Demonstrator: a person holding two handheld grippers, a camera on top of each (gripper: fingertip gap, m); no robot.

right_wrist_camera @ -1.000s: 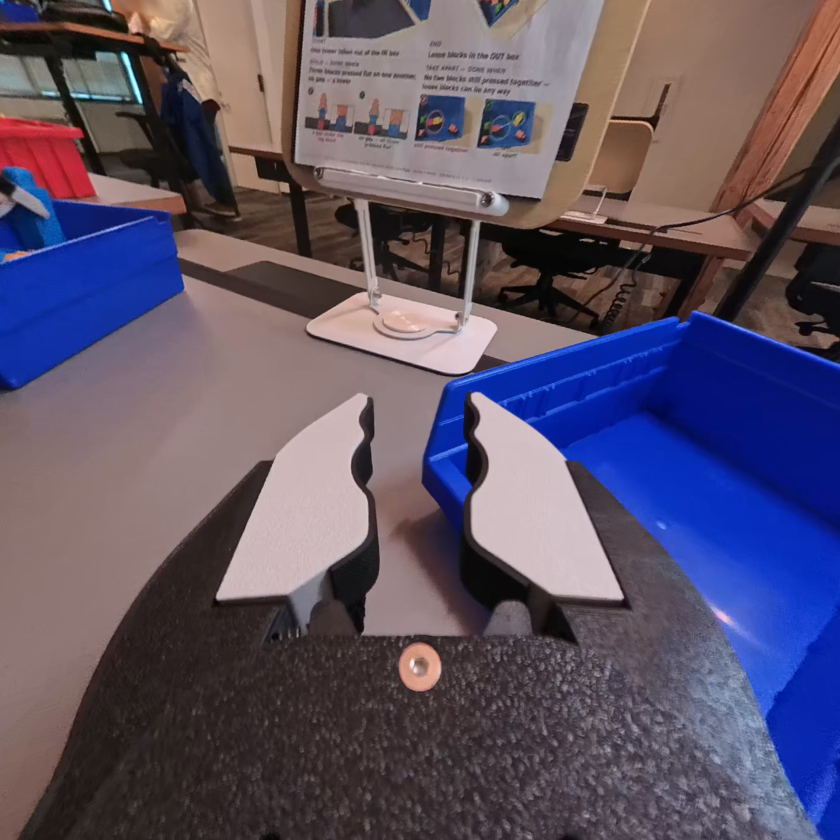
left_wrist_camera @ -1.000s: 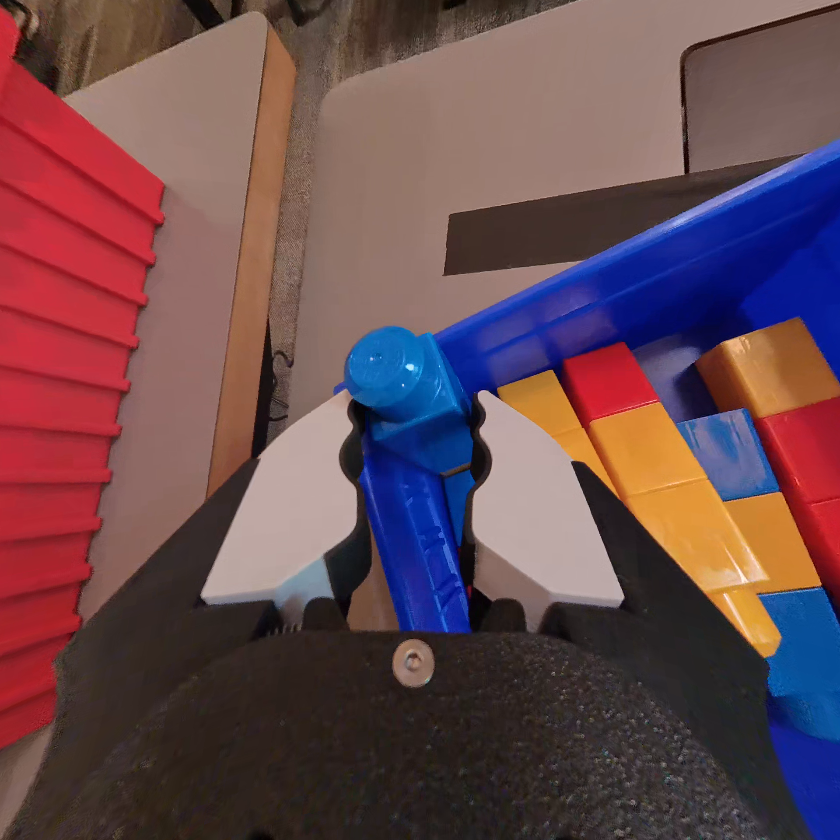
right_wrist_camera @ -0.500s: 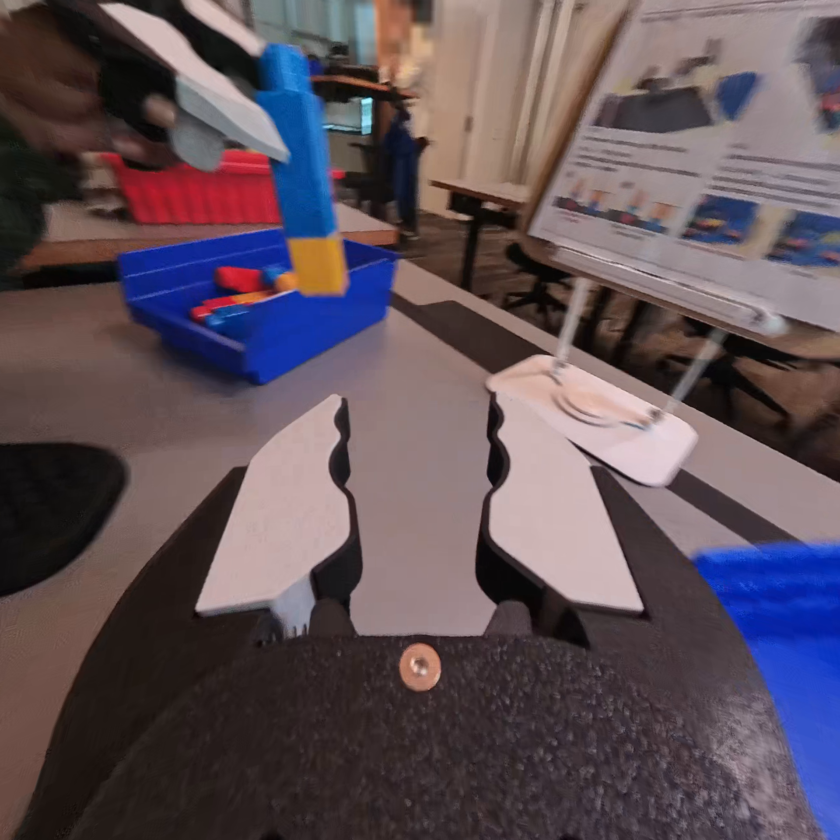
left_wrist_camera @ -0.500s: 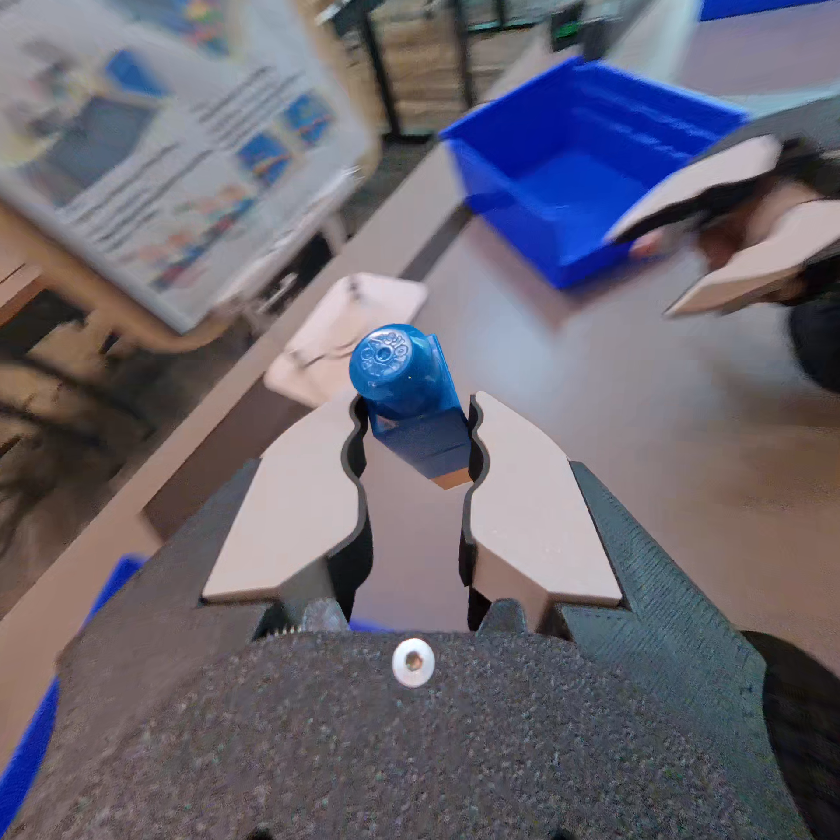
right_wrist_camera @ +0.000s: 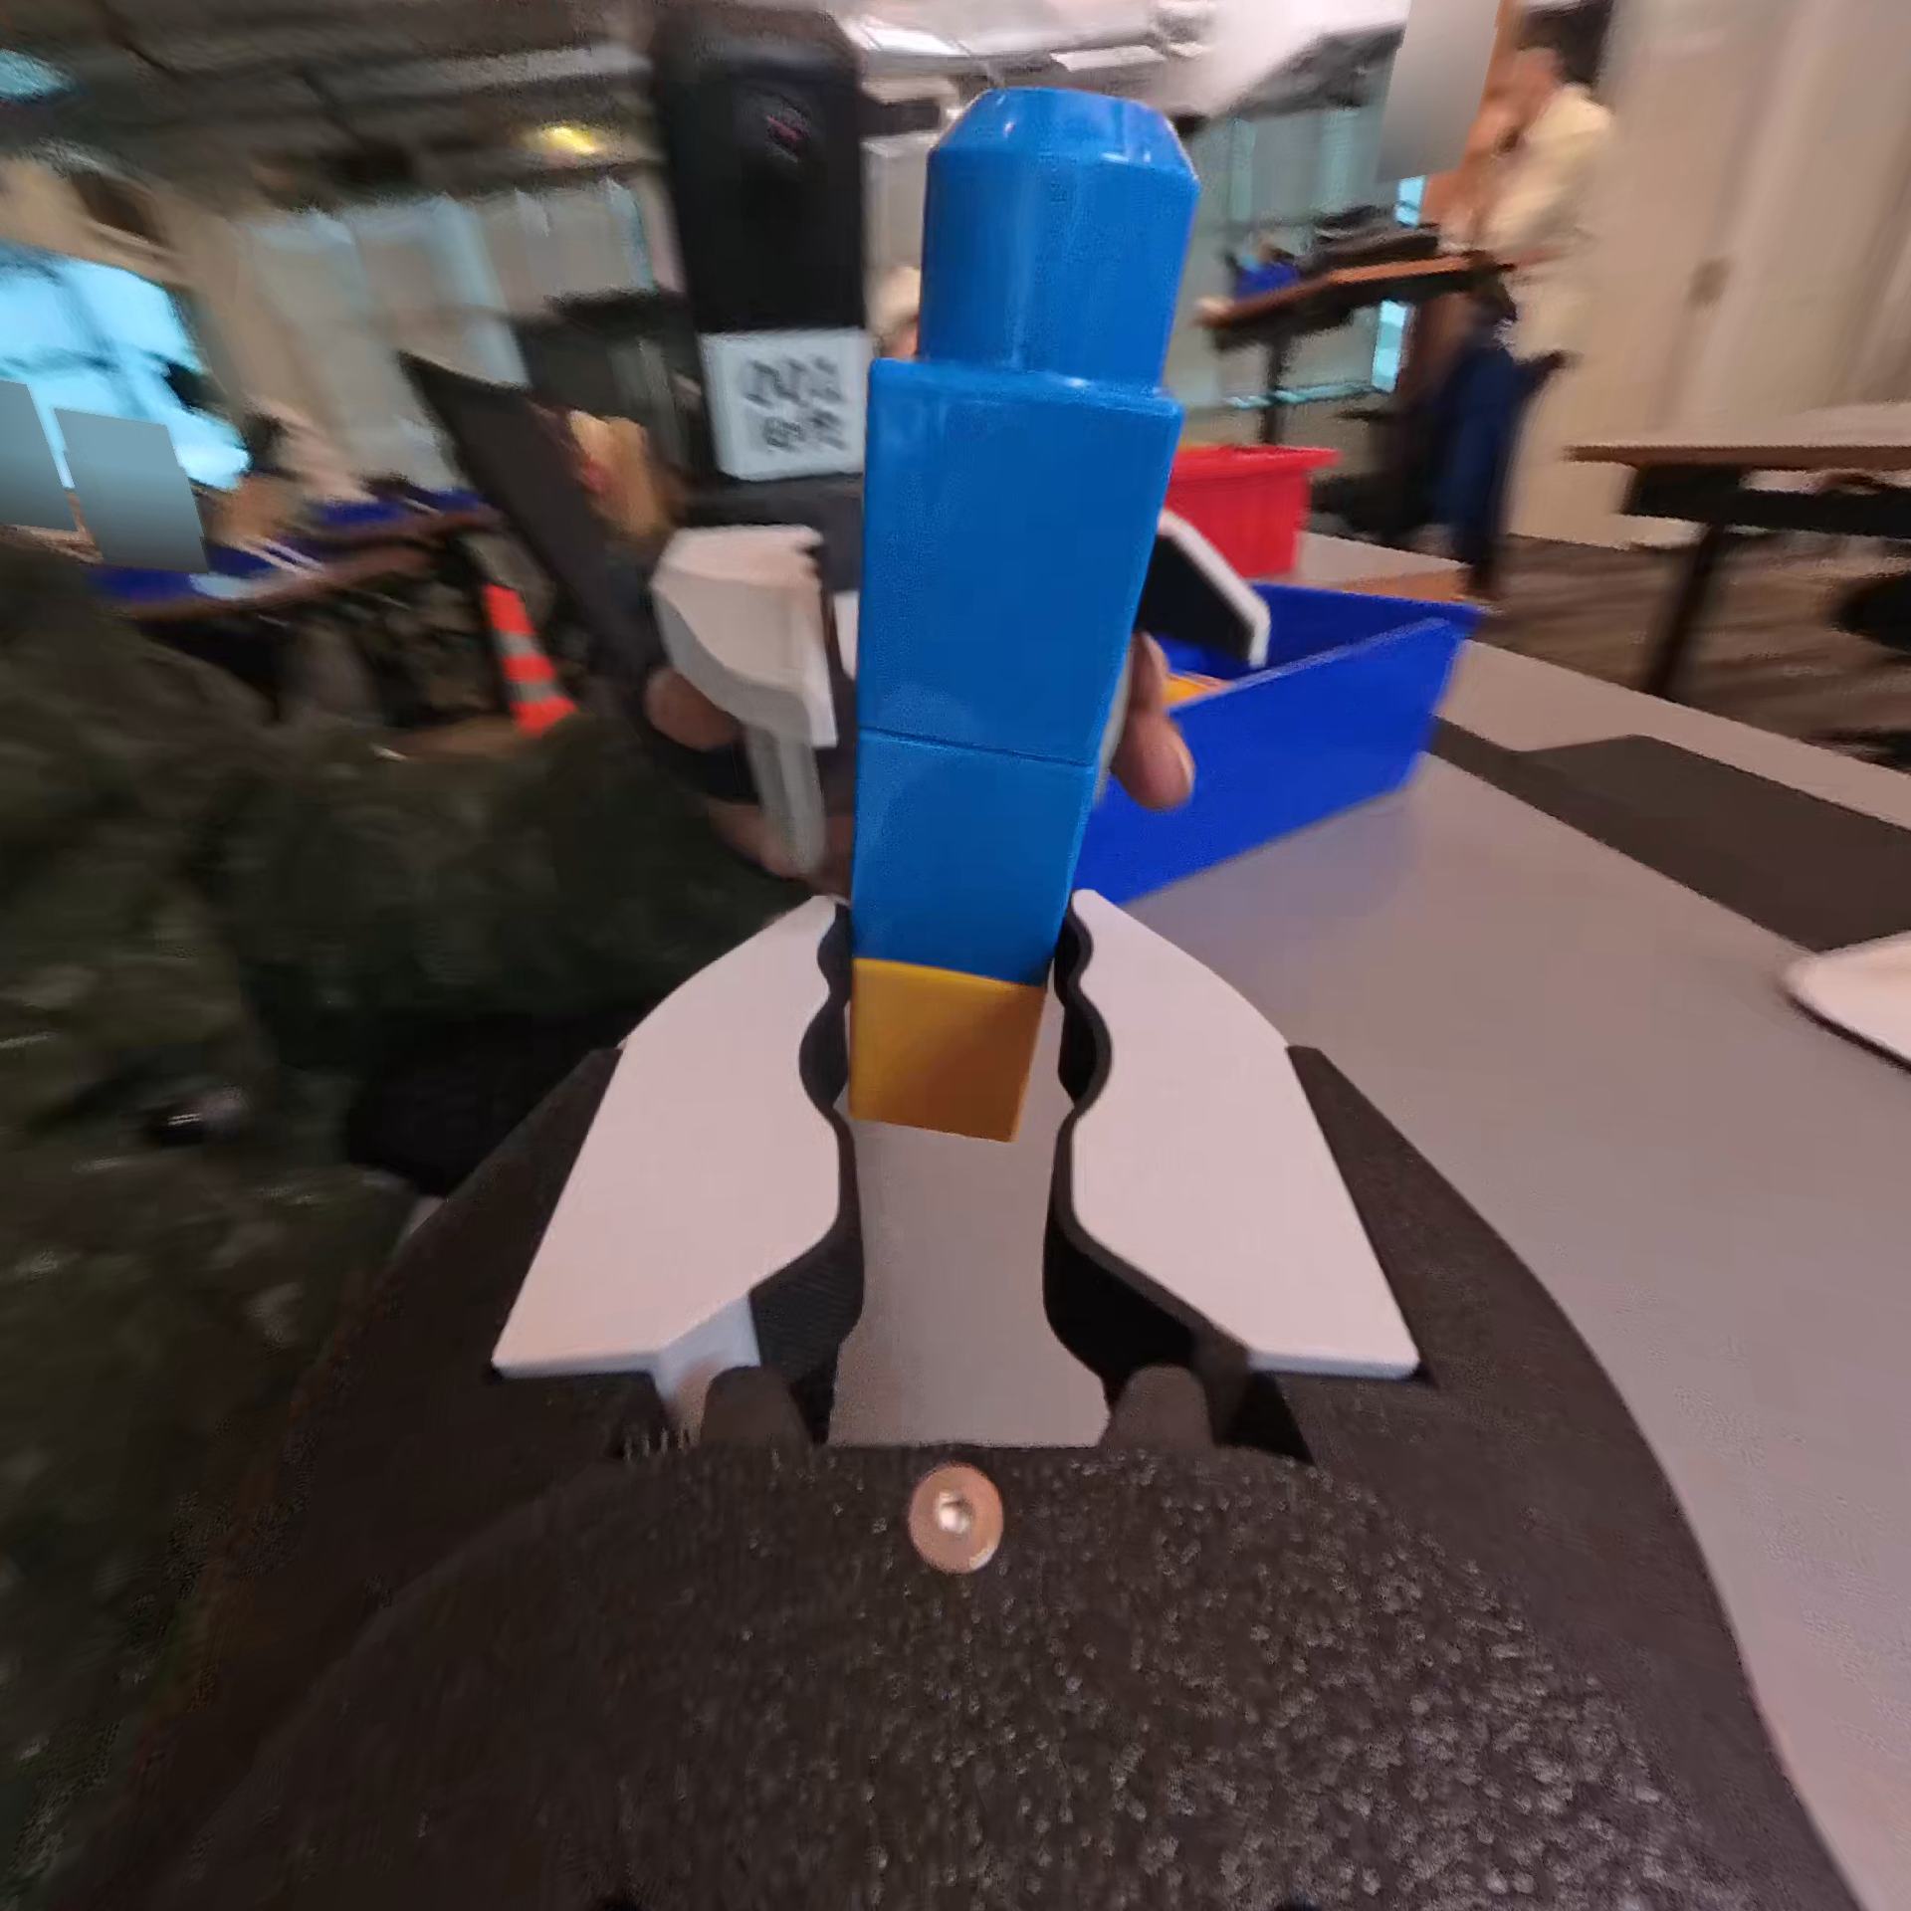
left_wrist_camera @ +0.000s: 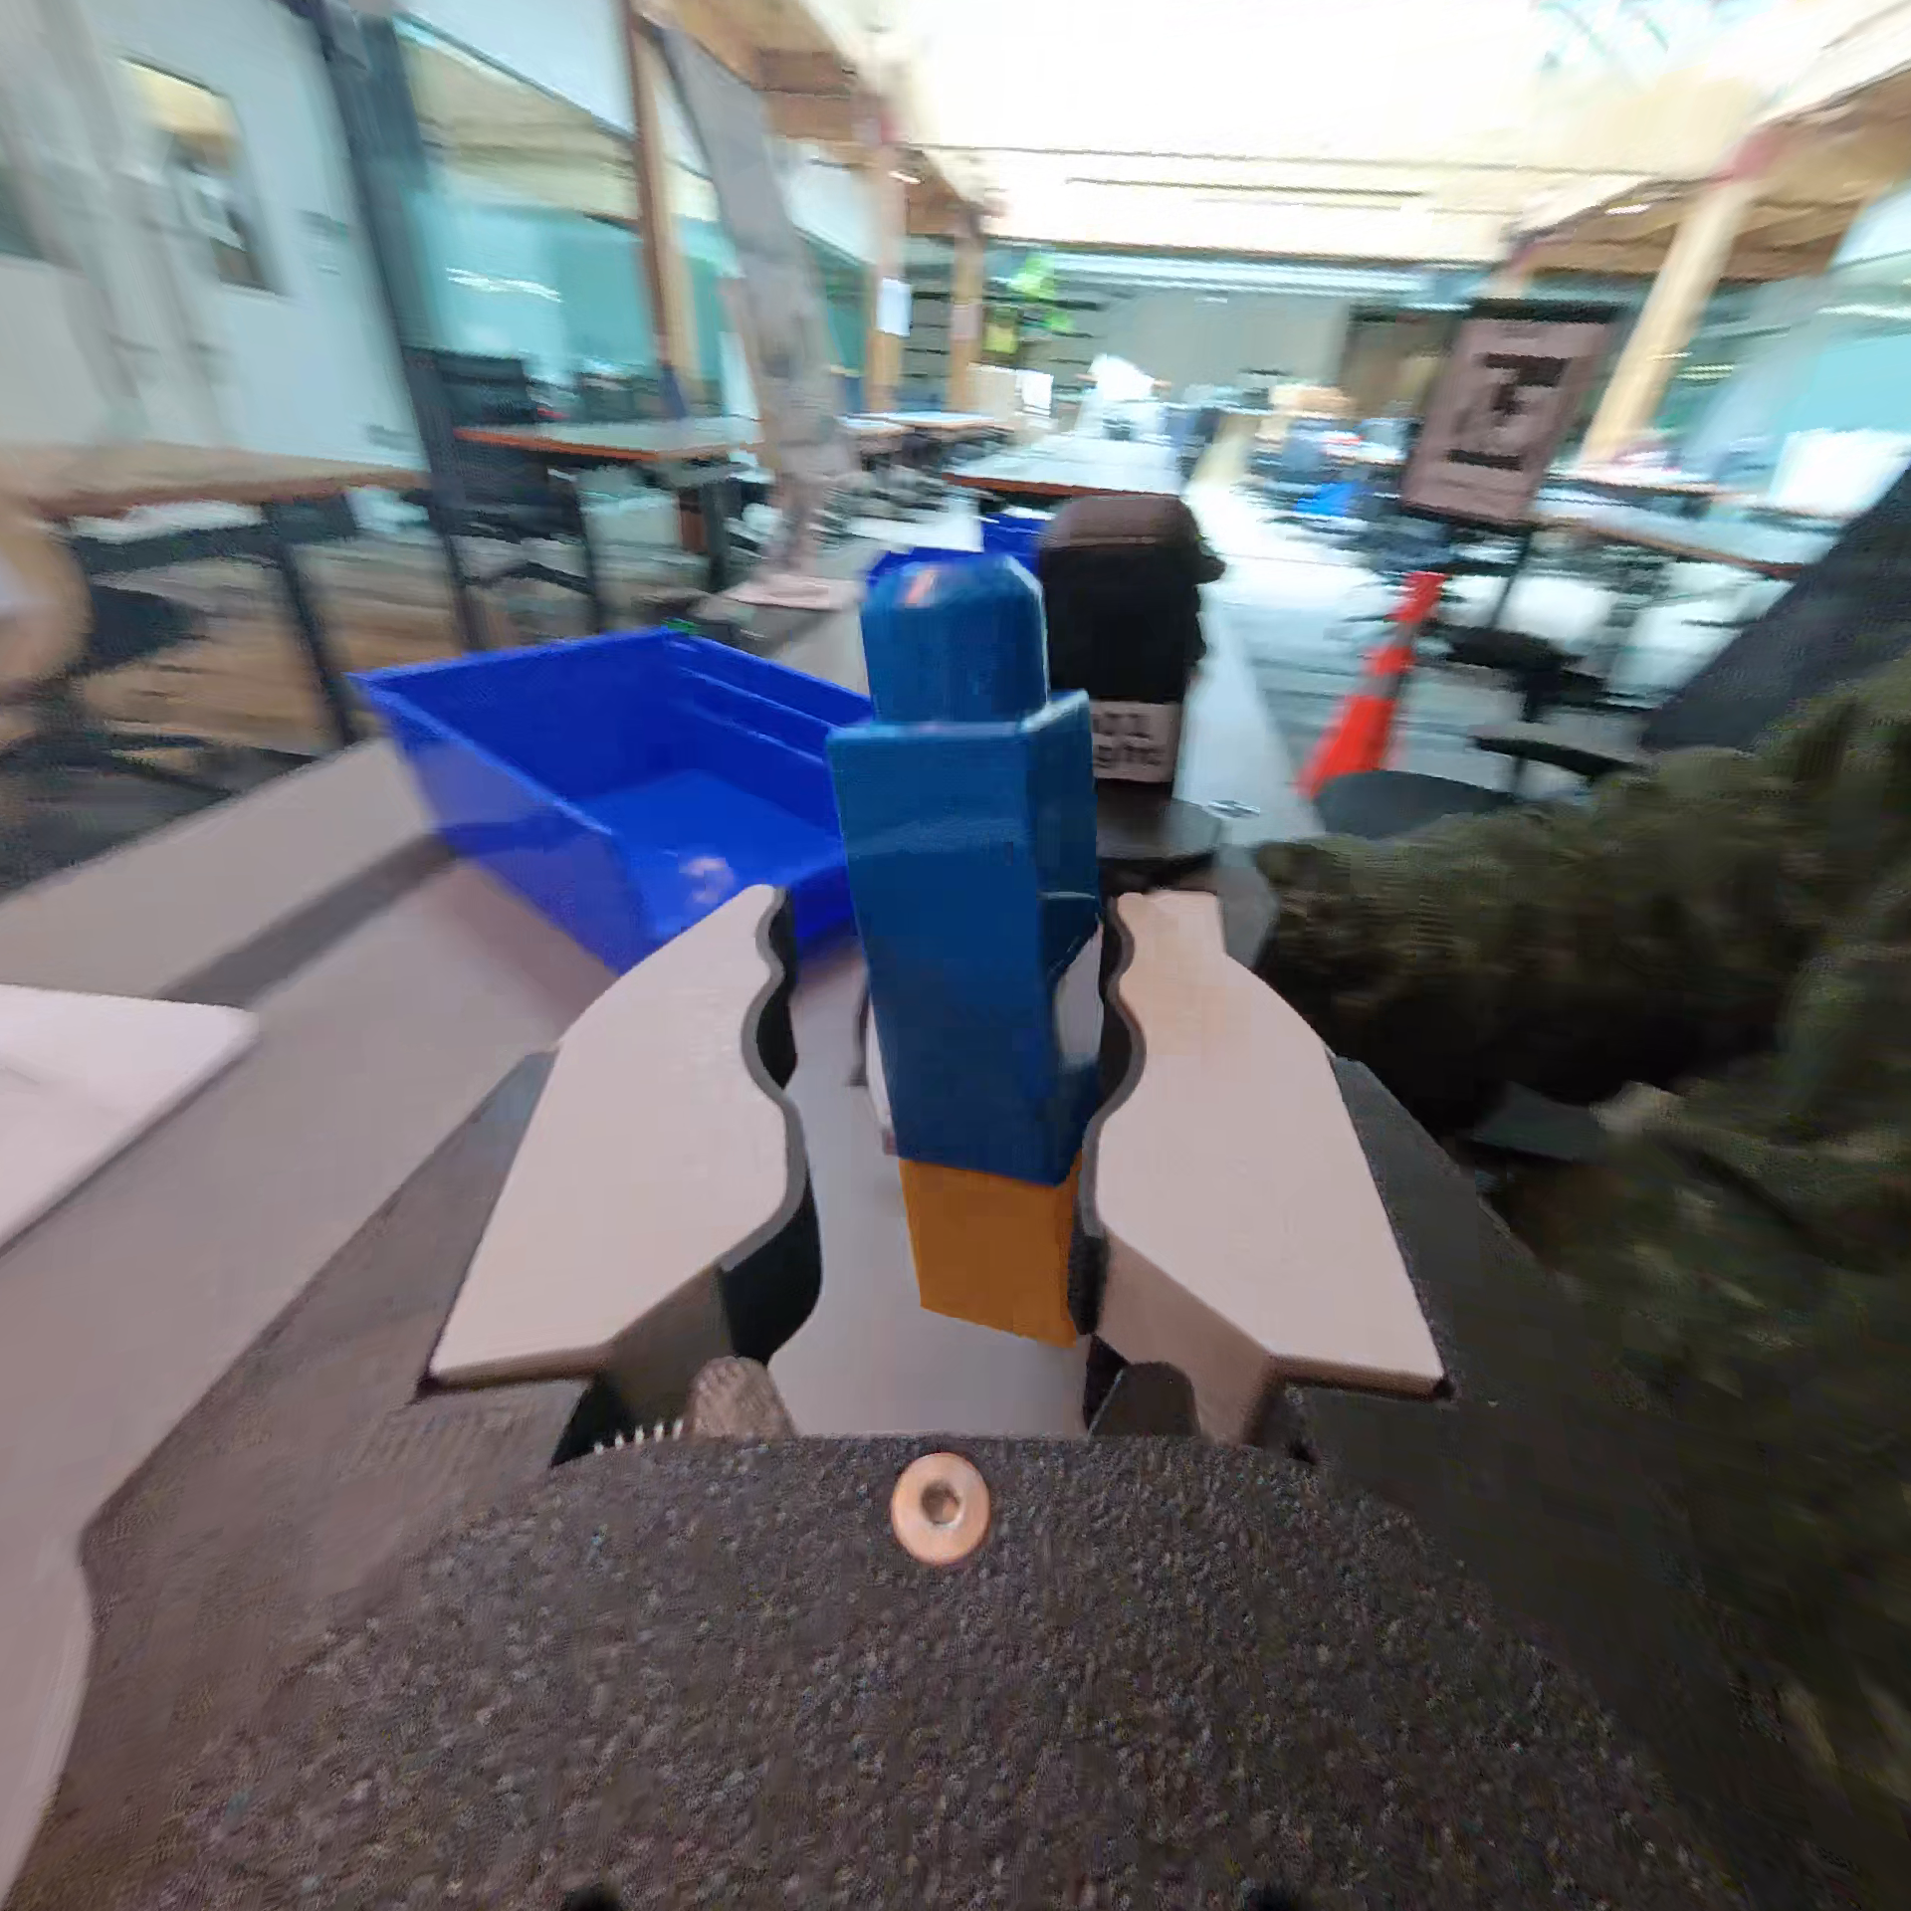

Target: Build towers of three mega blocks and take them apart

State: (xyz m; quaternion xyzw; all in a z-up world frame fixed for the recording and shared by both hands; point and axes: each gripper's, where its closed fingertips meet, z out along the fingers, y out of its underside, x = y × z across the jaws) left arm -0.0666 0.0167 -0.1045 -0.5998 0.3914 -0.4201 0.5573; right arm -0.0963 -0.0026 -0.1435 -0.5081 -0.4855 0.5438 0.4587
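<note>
Tower now upright btwn right gripper jaws, maybe touching.

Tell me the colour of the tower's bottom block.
Yellow-orange bottom block, under two blue ones; the right wrist view shows it best.

grey table with a dark strip running along its far side — on it, a blue bin holding blocks, a second blue bin showing a bare blue floor, and the edge of a white flat base beside the strip.
</note>
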